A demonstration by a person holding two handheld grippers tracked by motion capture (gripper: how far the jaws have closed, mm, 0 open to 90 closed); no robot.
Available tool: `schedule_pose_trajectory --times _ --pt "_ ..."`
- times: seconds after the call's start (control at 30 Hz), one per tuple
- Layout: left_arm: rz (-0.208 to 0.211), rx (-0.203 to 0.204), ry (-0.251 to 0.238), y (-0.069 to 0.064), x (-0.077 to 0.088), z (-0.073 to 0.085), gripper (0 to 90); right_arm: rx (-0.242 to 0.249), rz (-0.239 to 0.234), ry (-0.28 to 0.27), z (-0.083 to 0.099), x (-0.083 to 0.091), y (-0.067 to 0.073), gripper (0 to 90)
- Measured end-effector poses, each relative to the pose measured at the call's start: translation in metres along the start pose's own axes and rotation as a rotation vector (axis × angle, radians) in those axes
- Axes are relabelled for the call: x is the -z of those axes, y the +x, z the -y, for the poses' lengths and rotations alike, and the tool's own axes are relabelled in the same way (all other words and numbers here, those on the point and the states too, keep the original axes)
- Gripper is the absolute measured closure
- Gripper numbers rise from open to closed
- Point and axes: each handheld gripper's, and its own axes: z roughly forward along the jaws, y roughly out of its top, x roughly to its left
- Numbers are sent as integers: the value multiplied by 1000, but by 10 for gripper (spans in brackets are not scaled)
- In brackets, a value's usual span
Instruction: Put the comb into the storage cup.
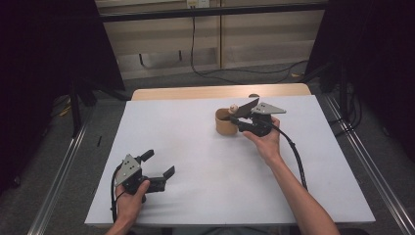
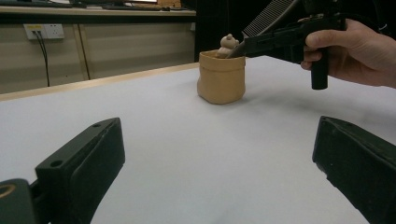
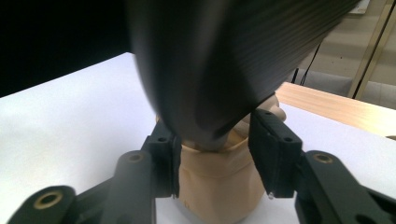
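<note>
The figure [image 2: 227, 45] pokes up out of the tan pot [image 2: 221, 78], which stands upright on the far right part of the counter [image 1: 205, 161]. My right hand-held gripper [image 1: 238, 116] sits right at the pot's rim, reaching in from the pot's right; in its own view the jaws straddle the figure, parted, pads not pressing, so I read it as released. The left hand-held gripper [image 1: 159, 166] rests well apart at the near left, gaping and empty. The right is far nearer.

A tan pouch [image 2: 221, 79] holds a beige figurine [image 2: 227, 45] on a white tabletop [image 1: 195, 161].
</note>
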Motion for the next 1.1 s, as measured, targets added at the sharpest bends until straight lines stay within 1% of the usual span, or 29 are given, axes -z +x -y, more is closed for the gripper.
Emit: schedule_pose_trajectory --times 0.1,0.17,0.33,0.47,0.63,0.67,0.7,0.77,0.83,0.93,1.0,1.1 --pt "3 4 -7 0 1 0 25 -7 7 -7 0 3 0 438" --pt "3 -1 -4 -1 1 0 25 -13 10 -2 -1 5 1 373" --pt "3 0 -6 0 1 0 25 -25 34 -10 -1 9 0 229" --pt "2 -3 -4 0 1 0 25 -43 46 -14 0 12 0 142" --pt "-4 -6 -4 1 1 -1 25 -51 52 -30 0 17 1 79" --pt "-5 1 -7 1 1 -1 25 -52 59 -31 0 18 1 68" --pt "-8 14 -11 1 1 -1 25 -50 67 -30 0 19 2 64" --pt "-22 26 -14 2 1 -1 25 -57 66 -28 1 21 3 68" --pt "-32 28 -12 4 2 -1 25 -45 68 -25 1 23 5 58" --pt "-35 23 -10 3 3 0 25 -45 74 -26 2 24 5 24" --pt "-39 23 -10 3 4 0 25 -52 77 -29 2 25 4 22" --pt "-47 25 -8 4 6 0 25 -45 93 -33 3 28 4 18"
